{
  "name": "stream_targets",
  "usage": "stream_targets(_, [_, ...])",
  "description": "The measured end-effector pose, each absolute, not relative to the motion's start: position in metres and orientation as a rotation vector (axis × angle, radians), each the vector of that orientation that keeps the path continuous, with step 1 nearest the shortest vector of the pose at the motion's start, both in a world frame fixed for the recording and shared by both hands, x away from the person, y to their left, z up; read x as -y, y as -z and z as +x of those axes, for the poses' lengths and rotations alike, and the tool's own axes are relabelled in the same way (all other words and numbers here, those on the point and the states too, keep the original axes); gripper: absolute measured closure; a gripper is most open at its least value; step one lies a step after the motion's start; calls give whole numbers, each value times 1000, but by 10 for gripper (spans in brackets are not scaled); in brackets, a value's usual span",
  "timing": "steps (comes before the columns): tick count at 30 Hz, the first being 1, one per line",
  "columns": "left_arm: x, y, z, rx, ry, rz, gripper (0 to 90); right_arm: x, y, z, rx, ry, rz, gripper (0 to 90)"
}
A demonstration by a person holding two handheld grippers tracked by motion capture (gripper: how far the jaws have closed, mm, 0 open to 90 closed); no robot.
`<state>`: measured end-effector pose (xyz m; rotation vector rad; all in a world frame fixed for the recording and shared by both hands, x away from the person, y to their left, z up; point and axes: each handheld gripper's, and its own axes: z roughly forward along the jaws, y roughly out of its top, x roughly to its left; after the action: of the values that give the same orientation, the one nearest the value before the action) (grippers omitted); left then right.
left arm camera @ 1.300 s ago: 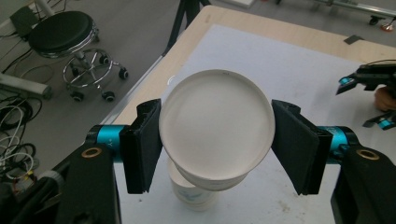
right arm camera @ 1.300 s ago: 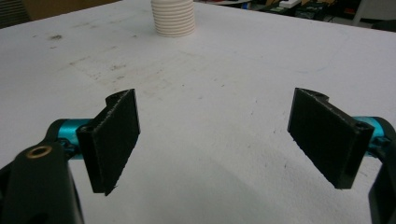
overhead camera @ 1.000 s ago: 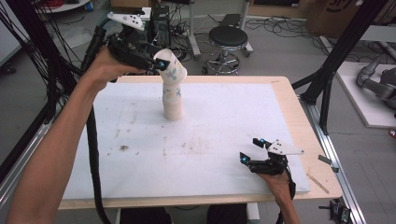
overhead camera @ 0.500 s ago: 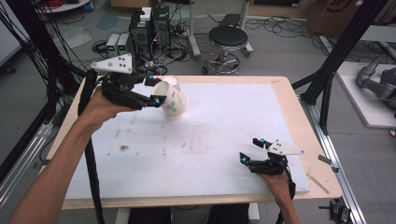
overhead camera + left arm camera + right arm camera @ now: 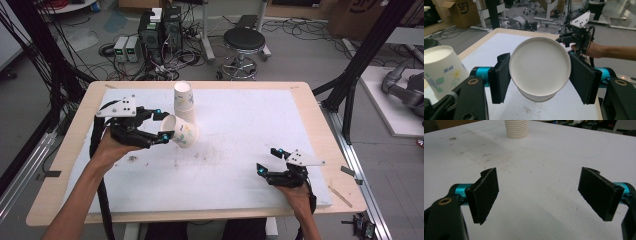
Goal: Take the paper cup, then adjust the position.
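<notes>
The left gripper [image 5: 165, 126] holds a paper cup [image 5: 181, 131] on its side, jaws clamped across the cup near its base, left of centre in the high view. In the left gripper view the cup's flat white bottom [image 5: 540, 65] faces the camera between the two black pads. The stack of paper cups [image 5: 183, 98], upside down, stands just above it in the frame, near the far edge of the counter [image 5: 240, 165].

The step looks like carrying one cup off the stack to set it down apart. To do it well, keep the grip light so the thin wall does not buckle, turn the cup level before lowering, and release only once its rim or base sits flat on the white mat.

The right gripper [image 5: 270, 162] rests at the lower right of the high view, jaws wide and holding nothing; its own view looks across bare mat to the ribbed rims of the stack [image 5: 516, 129].

The only near obstacle is the stack itself, close beside the held cup. A stool [image 5: 244, 41] and electronics boxes [image 5: 161, 31] stand on the floor beyond.
</notes>
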<state>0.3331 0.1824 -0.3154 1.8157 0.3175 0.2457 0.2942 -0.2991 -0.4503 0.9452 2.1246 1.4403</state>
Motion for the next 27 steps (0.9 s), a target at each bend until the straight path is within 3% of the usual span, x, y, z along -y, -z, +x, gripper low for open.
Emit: stream_targets(27, [-181,339,329,-302,-206,1801,363,300,450,294,-2120,-1454,950,170])
